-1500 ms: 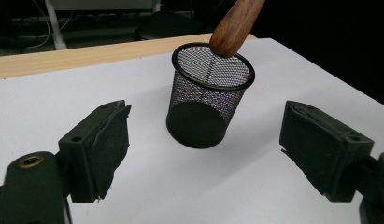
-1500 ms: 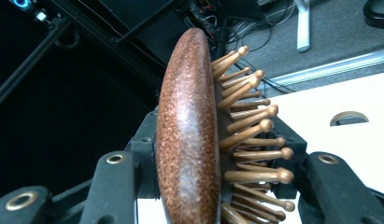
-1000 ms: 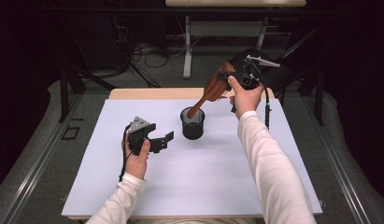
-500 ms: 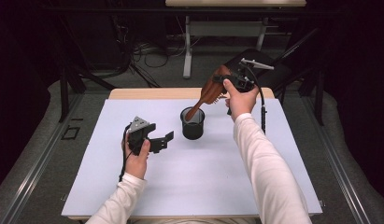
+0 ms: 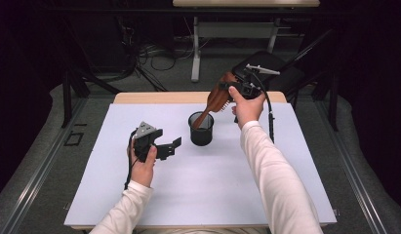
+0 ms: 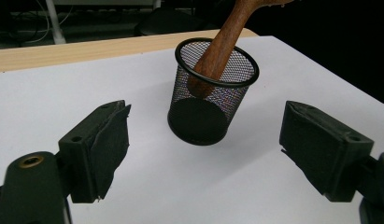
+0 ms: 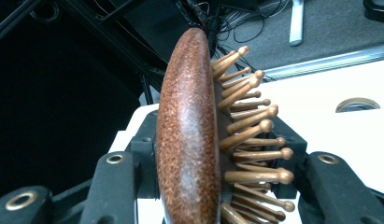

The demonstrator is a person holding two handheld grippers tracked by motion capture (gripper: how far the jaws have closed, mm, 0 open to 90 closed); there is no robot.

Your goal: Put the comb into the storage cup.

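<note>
My right tool [image 5: 235, 89] pinches the wooden hairbrush [image 5: 218, 97] by its head, handle angled down into the mesh cup [image 5: 201, 129] mid-surface [image 5: 198, 190]. Left tool [image 5: 170, 146] spread, empty, beside the cup.

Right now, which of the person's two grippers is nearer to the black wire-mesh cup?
Right. The right gripper clamps the head of the brown wooden hairbrush, whose handle dips into the black wire-mesh cup. The left gripper hovers open beside the cup, apart from it.
</note>
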